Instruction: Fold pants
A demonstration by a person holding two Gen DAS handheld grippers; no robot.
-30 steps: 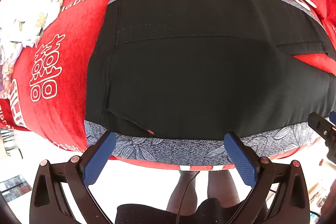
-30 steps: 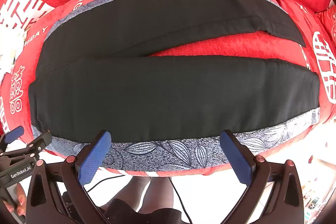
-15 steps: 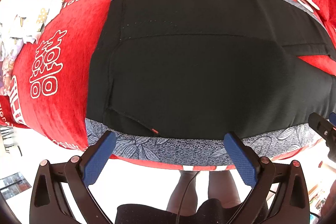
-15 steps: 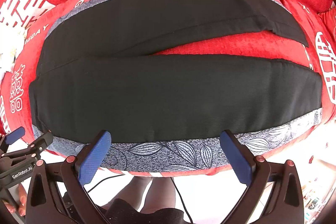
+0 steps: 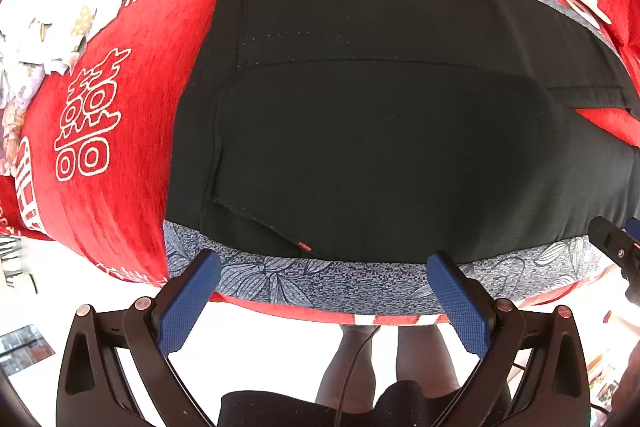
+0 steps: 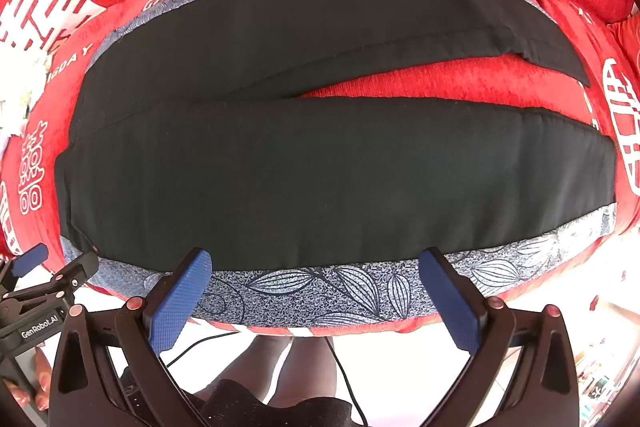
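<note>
Black pants [image 6: 320, 171] lie flat on a grey leaf-patterned mat [image 6: 320, 291] over a red cover. The waistband is at the left and the two legs run to the right, with a red gap between them. In the left wrist view the waist and hip part [image 5: 380, 147] fills the frame. My left gripper [image 5: 324, 267] is open and empty, just above the mat's near edge by the waist. My right gripper [image 6: 316, 263] is open and empty, at the near edge of the near leg. The left gripper also shows in the right wrist view [image 6: 44, 267].
The red cover [image 5: 104, 99] with white characters spreads around the mat. A white floral cloth [image 5: 44, 27] lies at the far left. The person's legs [image 6: 288, 363] and a cable stand below the bed's near edge.
Both grippers have moved slightly closer to the pants. The jaws stayed open and the pants have not moved.
</note>
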